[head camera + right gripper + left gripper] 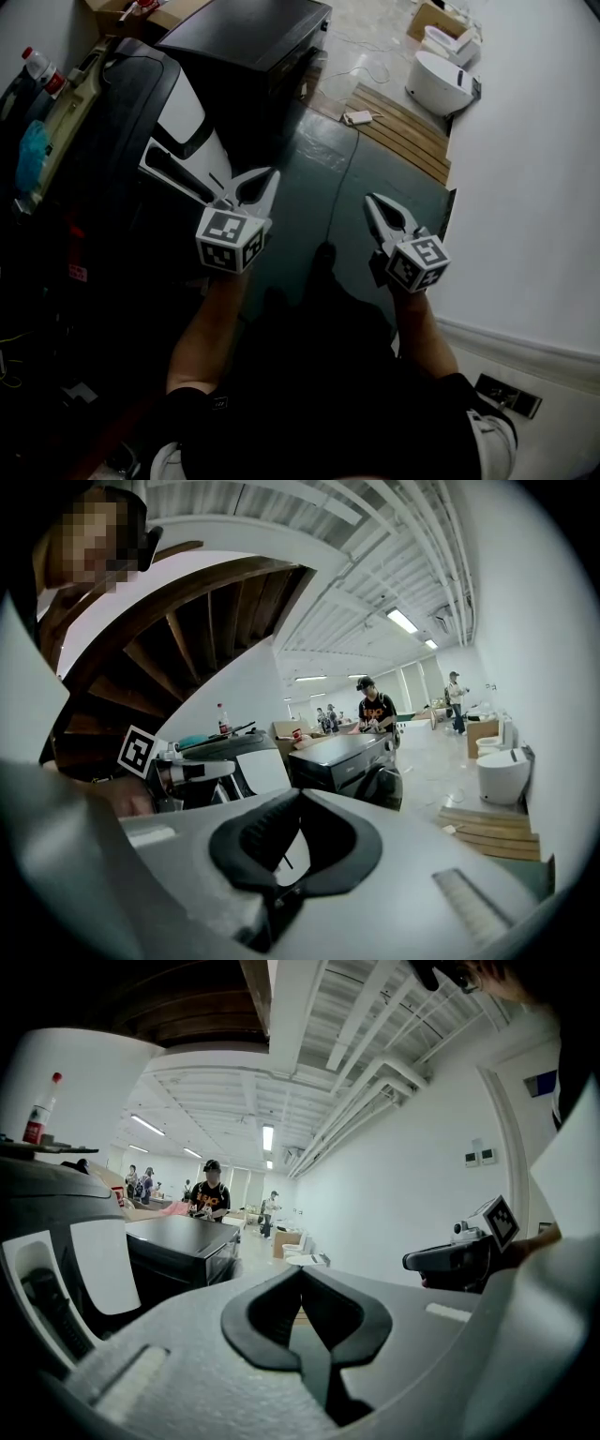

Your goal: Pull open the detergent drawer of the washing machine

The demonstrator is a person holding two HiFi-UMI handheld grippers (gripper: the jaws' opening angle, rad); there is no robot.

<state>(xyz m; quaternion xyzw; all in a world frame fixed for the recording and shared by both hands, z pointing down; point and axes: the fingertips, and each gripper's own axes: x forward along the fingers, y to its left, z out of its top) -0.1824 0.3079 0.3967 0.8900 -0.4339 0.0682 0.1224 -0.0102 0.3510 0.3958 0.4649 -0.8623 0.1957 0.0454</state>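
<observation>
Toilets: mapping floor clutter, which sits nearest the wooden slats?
The nearer toilet, beside the wooden slats; the other toilet stands behind it by a cardboard box.

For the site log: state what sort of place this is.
Probably a warehouse-like test hall, not a home: bare ceiling pipes and strip lights overhead, and a washing machine and toilets standing loose on the open floor.

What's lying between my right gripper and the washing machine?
In the head view, only bare green floor crossed by a thin cable lies between the right gripper and the dark washing machine.
</observation>
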